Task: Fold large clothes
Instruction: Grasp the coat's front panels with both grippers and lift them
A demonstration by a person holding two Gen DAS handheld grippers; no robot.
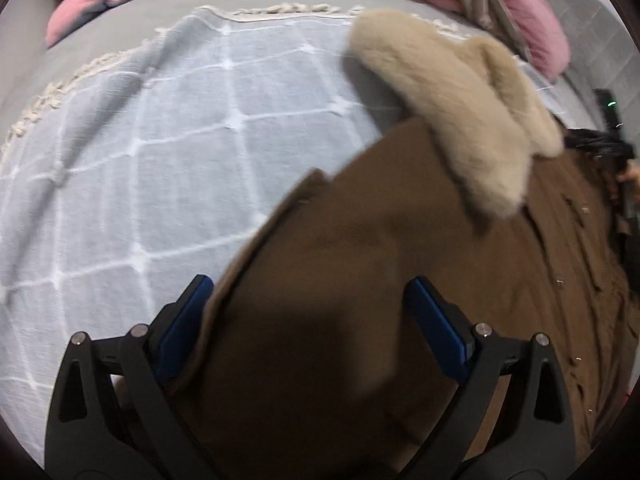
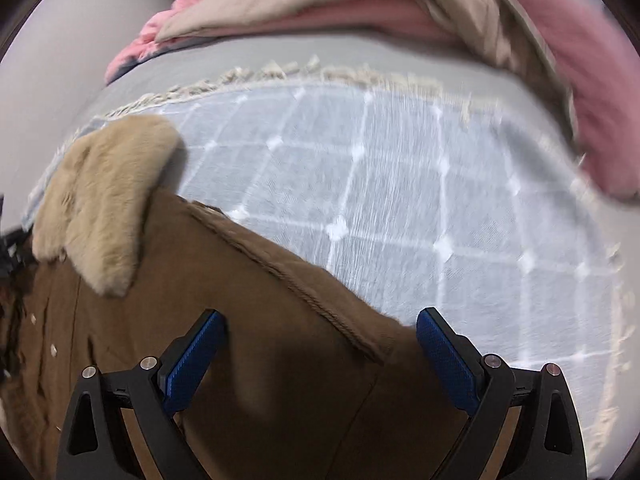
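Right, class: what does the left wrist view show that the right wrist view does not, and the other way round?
Only the left wrist view shows a dark device with a green light at the far right edge. Only the right wrist view shows the coat's corded seam edge sharply. Both share the open gripper over the brown coat, the fur collar, the checked blanket and the pink pile.

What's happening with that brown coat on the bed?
A person is working on a brown coat with a pair of tongs in each hand. The coat, with its beige fur collar, lies on a pale checked blanket. The left tongs and right tongs are both open, one over each shoulder of the coat. Neither grips it. More clothes are piled behind.
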